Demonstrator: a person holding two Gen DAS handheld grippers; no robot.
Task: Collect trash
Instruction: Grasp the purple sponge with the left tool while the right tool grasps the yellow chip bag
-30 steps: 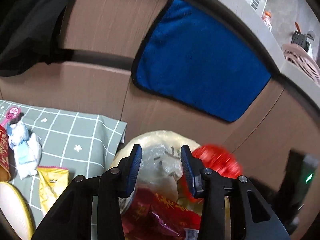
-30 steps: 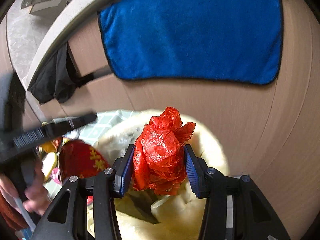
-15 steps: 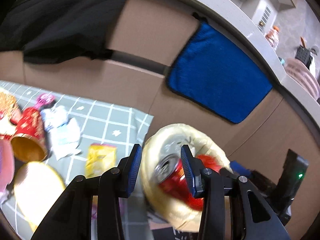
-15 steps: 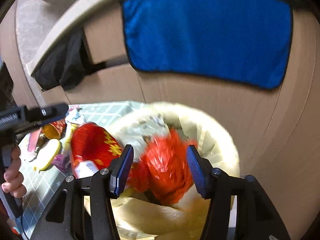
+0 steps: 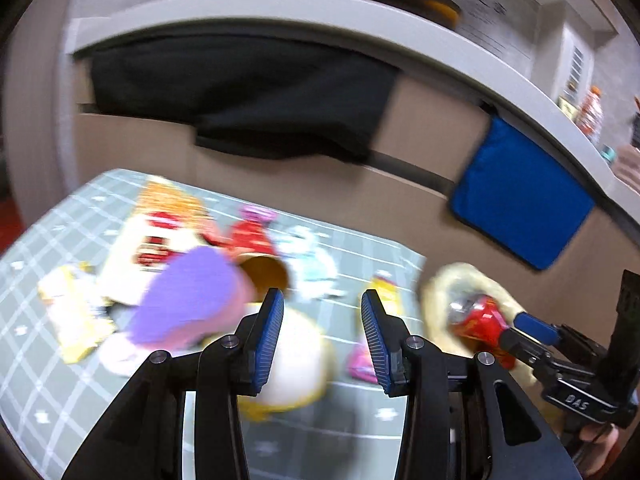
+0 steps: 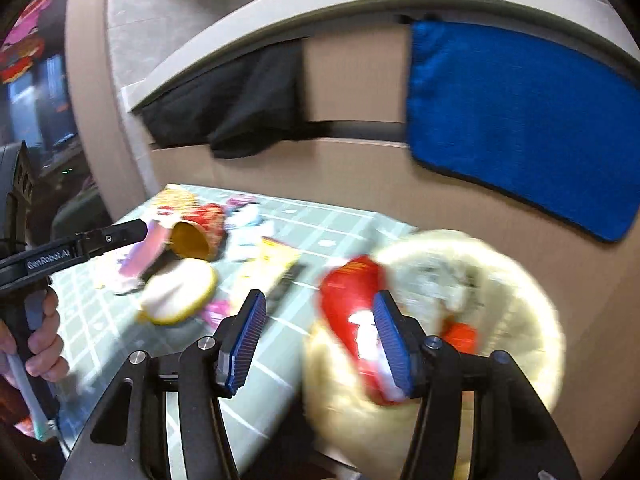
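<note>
A bin lined with a cream bag stands off the table's right edge and holds a red can and red plastic; the bin also shows in the left wrist view. My left gripper is open and empty above the checked green tablecloth, over a cream round lid. My right gripper is open and empty at the bin's left rim. Litter lies on the table: a purple packet, a tipped red cup, a yellow wrapper.
Brown cabinet fronts stand behind the table under a pale counter, with a blue towel and a black cloth hanging from it. A crumpled white tissue and a printed snack bag lie further back.
The right gripper has let go of the red plastic, which now lies in the bin, and opened wide. Both grippers have swung left from the bin toward the table.
</note>
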